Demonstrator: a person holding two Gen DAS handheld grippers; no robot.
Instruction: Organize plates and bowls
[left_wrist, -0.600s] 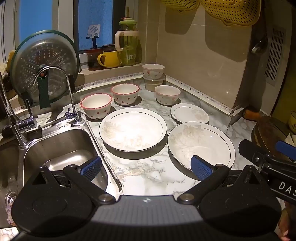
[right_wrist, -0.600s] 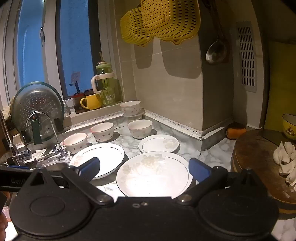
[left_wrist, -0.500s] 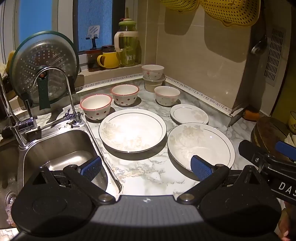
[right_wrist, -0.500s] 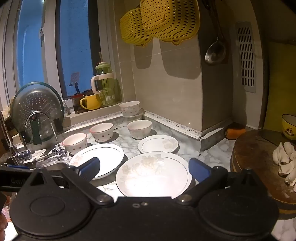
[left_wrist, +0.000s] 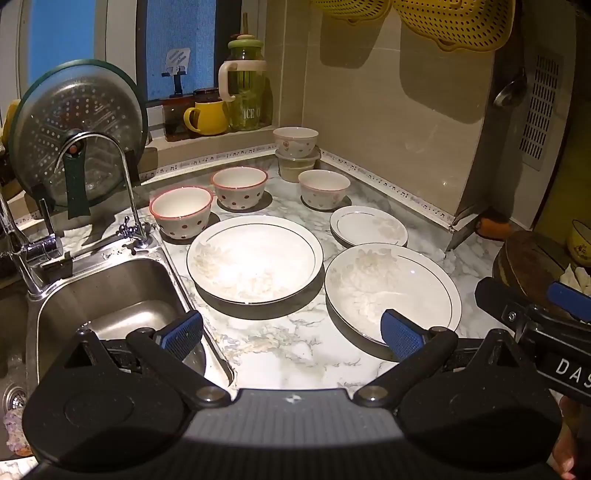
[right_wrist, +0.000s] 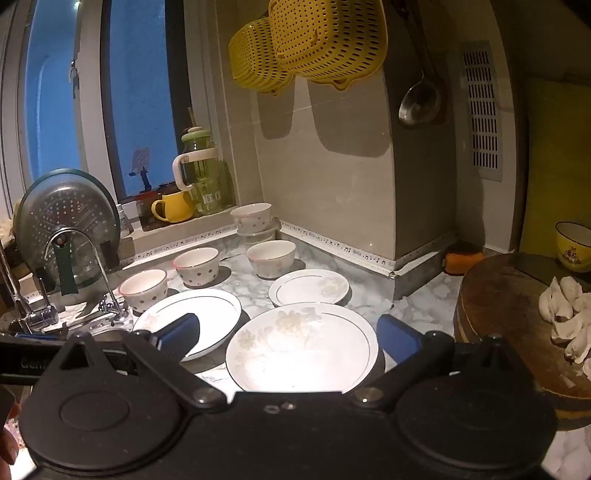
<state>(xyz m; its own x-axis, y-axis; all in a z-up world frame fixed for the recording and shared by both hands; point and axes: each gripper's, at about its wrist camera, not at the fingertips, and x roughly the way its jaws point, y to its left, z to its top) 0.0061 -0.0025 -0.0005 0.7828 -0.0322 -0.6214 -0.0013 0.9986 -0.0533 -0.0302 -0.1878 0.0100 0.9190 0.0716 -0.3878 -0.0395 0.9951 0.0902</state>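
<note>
I've got both claws spread wide and empty over the counter, left gripper and right gripper, two big plates dead ahead, small plate at one o'clock, bowls at twelve.

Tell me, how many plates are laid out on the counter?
3: a large plate beside the sink, another large plate to its right, and a small plate behind that one. None seem hidden.
</note>
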